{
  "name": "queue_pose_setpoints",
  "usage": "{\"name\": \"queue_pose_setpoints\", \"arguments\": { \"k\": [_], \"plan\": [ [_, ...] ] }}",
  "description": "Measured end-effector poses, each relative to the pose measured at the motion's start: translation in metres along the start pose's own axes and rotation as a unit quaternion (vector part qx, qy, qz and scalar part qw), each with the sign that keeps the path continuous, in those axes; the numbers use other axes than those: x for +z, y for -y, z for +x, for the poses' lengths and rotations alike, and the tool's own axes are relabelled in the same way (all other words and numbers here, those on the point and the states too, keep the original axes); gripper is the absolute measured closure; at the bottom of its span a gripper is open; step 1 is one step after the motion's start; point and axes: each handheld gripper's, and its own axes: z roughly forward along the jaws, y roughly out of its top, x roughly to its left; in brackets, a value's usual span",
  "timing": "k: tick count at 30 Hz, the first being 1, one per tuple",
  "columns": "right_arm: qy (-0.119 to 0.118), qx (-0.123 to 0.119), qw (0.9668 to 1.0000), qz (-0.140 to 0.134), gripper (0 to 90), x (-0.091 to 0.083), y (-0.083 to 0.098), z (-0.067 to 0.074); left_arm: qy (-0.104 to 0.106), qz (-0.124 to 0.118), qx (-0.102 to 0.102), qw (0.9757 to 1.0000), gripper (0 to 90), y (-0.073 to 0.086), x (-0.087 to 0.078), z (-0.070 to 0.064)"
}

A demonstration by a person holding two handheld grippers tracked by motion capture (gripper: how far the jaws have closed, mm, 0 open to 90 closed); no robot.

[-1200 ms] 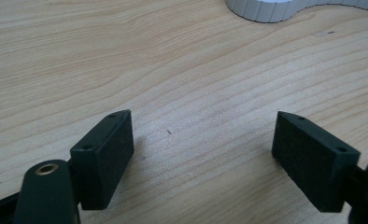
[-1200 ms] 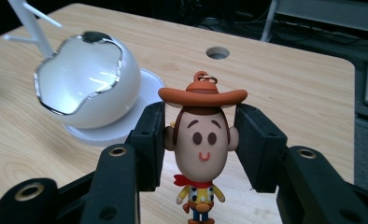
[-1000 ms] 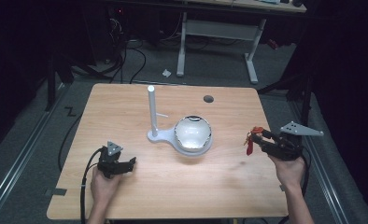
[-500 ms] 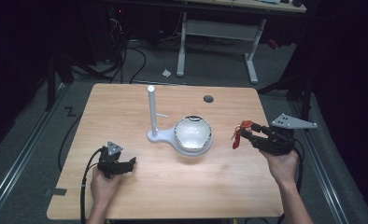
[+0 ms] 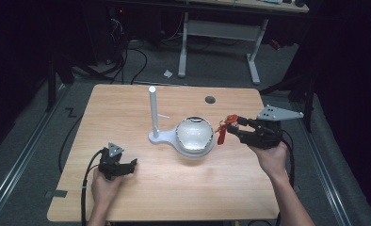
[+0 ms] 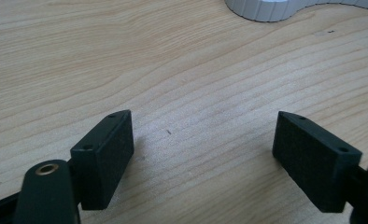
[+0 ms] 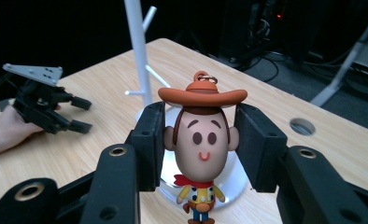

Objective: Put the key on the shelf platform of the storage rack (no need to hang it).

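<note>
A small cowboy figurine (image 7: 201, 140) with an orange hat and a ring on top is pinched by the head between the pads of my right gripper (image 5: 228, 125), which is shut on it. It hangs above the table just right of a shiny round bowl (image 5: 195, 134). The bowl sits on the base of a white peg stand (image 5: 153, 110) at mid-table. My left gripper (image 5: 127, 165) rests on the wood at the front left, open, nothing between its jaws (image 6: 203, 144). In the right gripper view, the left gripper (image 7: 77, 114) lies beyond the stand.
The wooden table (image 5: 141, 197) has a round cable hole (image 5: 210, 100) at the back right. The stand's white base (image 6: 271, 9) lies just ahead of the left gripper. Dark floor, cables and a desk frame (image 5: 183, 42) lie beyond the table.
My right gripper has carried the figurine leftward and upward, from the table's right edge to just beside the bowl. The left gripper has stayed put.
</note>
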Motion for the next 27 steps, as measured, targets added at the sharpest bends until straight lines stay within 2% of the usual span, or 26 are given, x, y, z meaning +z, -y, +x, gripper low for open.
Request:
{"name": "queue_pose_setpoints", "arguments": {
  "k": [7, 17, 27],
  "plan": [
    [-0.023, -0.008, 0.9997, 0.001, 55.4, 0.014, -0.012, 0.009, 0.001, 0.001, 0.001, 1.0, 21.0, 0.0, 0.0, 0.0],
    [-0.041, -0.01, 0.9991, 0.009, 55.4, 0.04, -0.021, 0.014, 0.001, 0.0, 0.001, 1.0, 21.0, 0.0, 0.0, 0.0],
    [-0.045, -0.003, 0.9983, 0.036, 55.3, 0.069, -0.015, 0.013, 0.001, 0.001, 0.001, 1.0, 20.9, 0.0, 0.0, 0.0]
  ]
}}
